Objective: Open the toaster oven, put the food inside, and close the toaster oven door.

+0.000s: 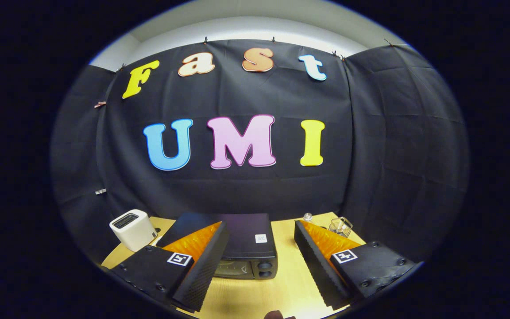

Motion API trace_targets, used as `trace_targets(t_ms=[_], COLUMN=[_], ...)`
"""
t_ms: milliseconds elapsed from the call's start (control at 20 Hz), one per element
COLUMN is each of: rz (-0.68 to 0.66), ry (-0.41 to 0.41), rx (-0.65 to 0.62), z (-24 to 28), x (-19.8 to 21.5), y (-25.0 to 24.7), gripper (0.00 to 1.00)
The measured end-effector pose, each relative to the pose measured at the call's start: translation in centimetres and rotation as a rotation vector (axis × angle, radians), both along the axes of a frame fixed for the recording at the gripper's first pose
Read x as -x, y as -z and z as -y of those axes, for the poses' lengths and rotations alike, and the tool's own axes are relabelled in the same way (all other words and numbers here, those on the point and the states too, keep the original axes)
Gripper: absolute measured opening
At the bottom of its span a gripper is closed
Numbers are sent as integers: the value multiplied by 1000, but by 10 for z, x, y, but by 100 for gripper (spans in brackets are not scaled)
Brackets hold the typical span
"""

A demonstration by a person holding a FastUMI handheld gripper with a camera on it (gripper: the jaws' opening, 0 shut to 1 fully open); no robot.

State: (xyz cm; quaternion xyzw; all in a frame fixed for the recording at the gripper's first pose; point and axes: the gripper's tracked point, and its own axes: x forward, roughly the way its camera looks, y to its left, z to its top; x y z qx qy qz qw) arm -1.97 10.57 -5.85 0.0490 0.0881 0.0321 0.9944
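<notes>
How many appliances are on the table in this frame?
2: the black toaster oven just ahead of the open claw, and a white toaster beside it, beyond one finger. Others may be hidden.

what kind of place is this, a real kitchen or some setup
Likely a staged recording booth, not a real kitchen: black cloth wall hangs behind a small wooden table holding a black toaster oven and a white toaster. The tongs are open above the table.
</notes>
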Motion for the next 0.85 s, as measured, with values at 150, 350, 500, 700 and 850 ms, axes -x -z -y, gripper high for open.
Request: trace_targets(t_ms=[150, 350, 500, 700, 850], rz=[45, 80, 75, 86, 66], ry=[2, -11, -25, -32, -41], rx=[20, 15, 10, 10, 21], z=[25, 55, 77, 105, 121], x=[3, 9, 8, 2, -2], y=[-21, -36, -39, -38, -29], gripper=[99, 99, 99, 99, 99])
